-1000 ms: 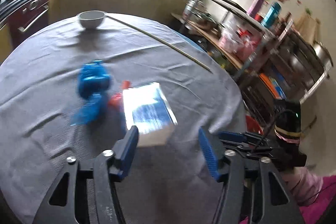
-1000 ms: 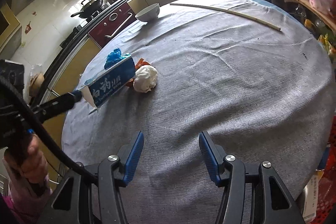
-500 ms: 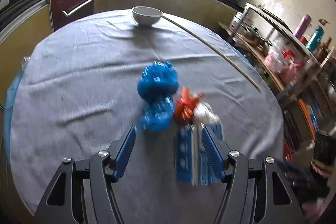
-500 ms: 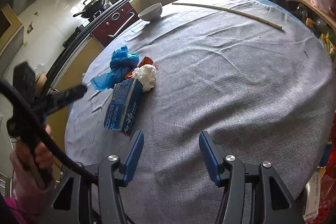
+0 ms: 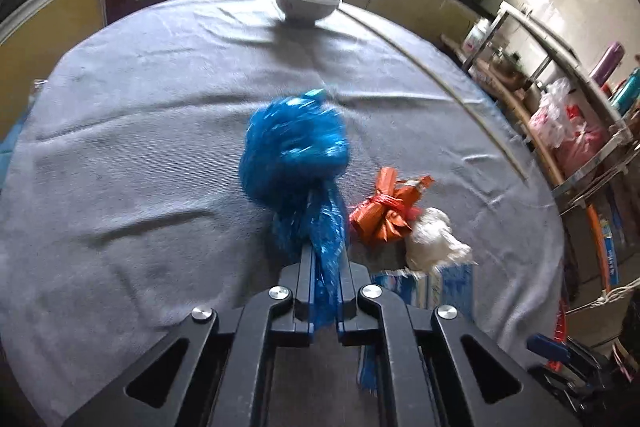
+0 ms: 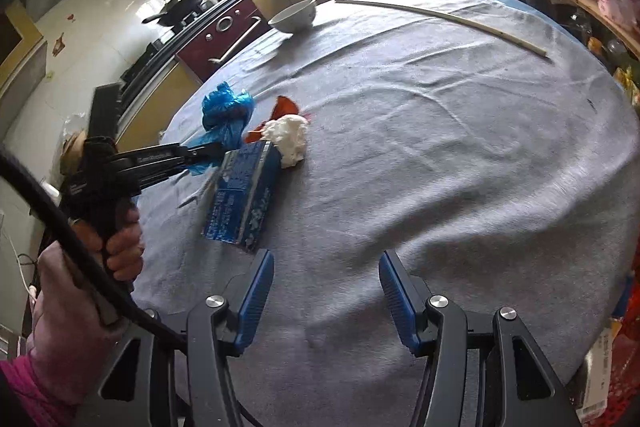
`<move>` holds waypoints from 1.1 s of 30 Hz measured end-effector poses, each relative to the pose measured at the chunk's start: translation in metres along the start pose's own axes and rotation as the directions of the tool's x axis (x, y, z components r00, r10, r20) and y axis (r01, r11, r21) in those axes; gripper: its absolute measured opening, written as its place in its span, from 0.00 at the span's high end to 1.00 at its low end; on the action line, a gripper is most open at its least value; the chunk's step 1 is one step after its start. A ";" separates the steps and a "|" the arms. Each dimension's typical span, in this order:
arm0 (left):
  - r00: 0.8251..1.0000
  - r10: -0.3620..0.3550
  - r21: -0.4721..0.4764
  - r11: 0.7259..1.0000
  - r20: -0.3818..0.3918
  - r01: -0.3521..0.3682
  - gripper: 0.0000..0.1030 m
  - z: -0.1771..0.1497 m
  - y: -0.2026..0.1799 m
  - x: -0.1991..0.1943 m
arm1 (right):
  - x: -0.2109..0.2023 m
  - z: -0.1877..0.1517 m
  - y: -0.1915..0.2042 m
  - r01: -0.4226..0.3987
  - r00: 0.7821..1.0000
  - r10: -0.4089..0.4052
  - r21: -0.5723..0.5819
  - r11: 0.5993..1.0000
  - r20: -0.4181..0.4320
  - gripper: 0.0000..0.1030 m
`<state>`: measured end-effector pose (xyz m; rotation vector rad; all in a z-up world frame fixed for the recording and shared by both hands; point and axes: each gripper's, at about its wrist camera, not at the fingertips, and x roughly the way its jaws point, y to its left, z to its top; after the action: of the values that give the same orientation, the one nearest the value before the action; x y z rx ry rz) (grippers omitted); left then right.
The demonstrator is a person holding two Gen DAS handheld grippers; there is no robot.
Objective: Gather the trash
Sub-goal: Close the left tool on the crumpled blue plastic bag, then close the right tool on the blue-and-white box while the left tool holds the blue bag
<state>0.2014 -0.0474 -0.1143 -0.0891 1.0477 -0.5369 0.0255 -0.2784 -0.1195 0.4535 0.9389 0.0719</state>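
Observation:
My left gripper point(image 5: 325, 267) is shut on the tail of a crumpled blue plastic bag point(image 5: 294, 151), which rests on the grey tablecloth; the bag also shows in the right wrist view point(image 6: 226, 111), where the left gripper point(image 6: 216, 151) shows too. Beside it lie an orange wrapper point(image 5: 384, 213), a white crumpled tissue point(image 5: 434, 241) and a blue carton point(image 6: 246, 201) lying flat. My right gripper point(image 6: 326, 287) is open and empty above the table's near part, right of the carton.
A white bowl point(image 5: 307, 1) and a long thin stick point(image 6: 440, 21) lie at the far side of the round table point(image 6: 460, 147). Kitchen counters, an oven and a metal shelf rack point(image 5: 580, 115) surround the table.
The left gripper let go of the blue carton, which now lies on the table, moved to the blue bag and shut on its tail. The right gripper stayed in place.

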 end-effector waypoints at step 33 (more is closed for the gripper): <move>0.998 0.056 -0.107 0.993 0.001 -0.056 0.38 -0.067 0.047 -0.039 | 0.099 0.052 0.089 0.057 0.994 -0.066 -0.106 0.993 -0.091 0.49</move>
<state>0.1481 0.0237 -0.1317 -0.1550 1.0715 -0.4294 0.1379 -0.1906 -0.1324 0.3270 1.0361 0.0860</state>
